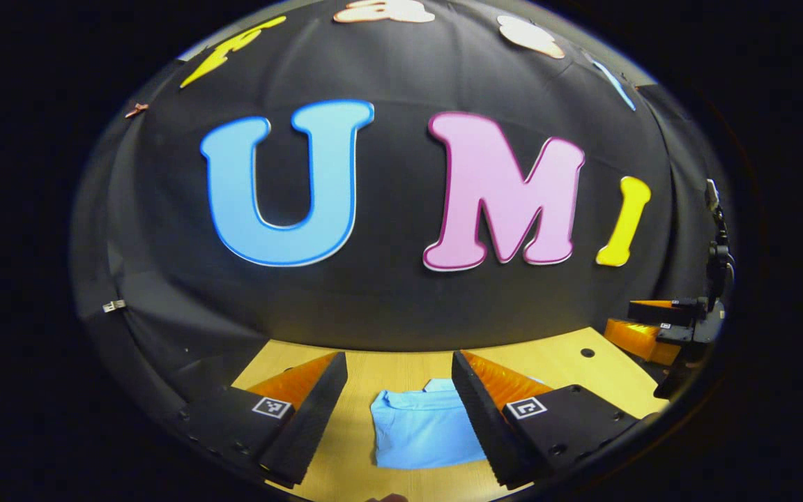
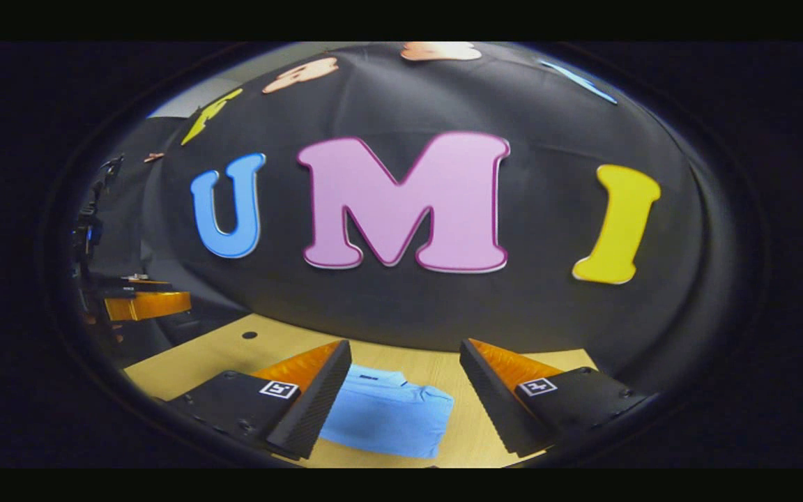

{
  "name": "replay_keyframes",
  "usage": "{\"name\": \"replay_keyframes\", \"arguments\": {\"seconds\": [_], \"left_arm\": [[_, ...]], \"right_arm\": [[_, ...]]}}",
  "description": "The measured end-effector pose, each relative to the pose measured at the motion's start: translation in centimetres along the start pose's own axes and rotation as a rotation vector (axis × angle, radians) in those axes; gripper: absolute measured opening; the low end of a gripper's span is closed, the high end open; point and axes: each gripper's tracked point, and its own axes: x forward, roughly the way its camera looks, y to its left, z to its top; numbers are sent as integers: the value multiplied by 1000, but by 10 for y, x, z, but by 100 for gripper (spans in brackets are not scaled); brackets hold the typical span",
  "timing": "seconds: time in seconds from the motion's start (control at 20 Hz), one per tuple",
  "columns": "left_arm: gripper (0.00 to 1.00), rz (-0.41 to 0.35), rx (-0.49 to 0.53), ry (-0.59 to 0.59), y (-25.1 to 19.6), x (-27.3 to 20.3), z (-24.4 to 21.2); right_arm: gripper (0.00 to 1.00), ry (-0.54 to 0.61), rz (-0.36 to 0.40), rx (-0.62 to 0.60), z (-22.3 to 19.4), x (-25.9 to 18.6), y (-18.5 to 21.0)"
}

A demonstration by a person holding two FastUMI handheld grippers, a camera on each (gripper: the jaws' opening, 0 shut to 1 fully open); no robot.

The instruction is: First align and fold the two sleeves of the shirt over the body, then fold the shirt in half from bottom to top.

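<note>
Shirt (image 1: 421, 429) lies on the wooden table (image 1: 401, 366) as a compact blue rectangle, collar at the far end in the right gripper view (image 2: 386, 411). No sleeve sticks out on any visible side, and the block looks short for a full-length shirt. Judgement: sleeve folds and the bottom-to-top fold both read as done, task at or very near its end

Left gripper (image 1: 399, 394) hangs above the table with jaws spread wide and nothing between them; shirt sits below the gap, clear of both fingers. Right gripper (image 2: 405, 387) is the same: jaws apart, empty, shirt under and slightly toward its left finger, no contact. In the left gripper view the right gripper also shows far off at the right edge (image 1: 680, 317), raised well clear of the shirt

Next move, if any: only a check that edges line up, maybe a light press or tug on a corner. That would call for a low, flat approach so a finger doesn't drag the top layer open. Otherwise just retreat

Hard to make out:
- near edge of the shirt partly covered by a finger in each view, so edge alignment there is unverified
- layer count not readable from above; fold state is inferred from outline only
- table's near edge cut off by the fisheye rim
</note>
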Motion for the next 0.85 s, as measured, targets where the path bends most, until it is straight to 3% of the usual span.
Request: {"name": "replay_keyframes", "arguments": {"seconds": [0.25, 0.5, 0.65, 0.85], "left_arm": [[96, -5, 32, -52, -3, -119, -14], [96, -40, 15, -114, -10, -230, -12], [96, -41, 29, -158, -9, -270, -3], [96, -29, 6, -198, -9, -310, 4]], "right_arm": [[98, -112, -44, -26, 35, -111, 47], [97, -90, -75, 40, 26, -204, 96], [96, -94, -76, 75, 27, -233, 113], [96, -102, -75, 49, 40, -233, 124]]}}
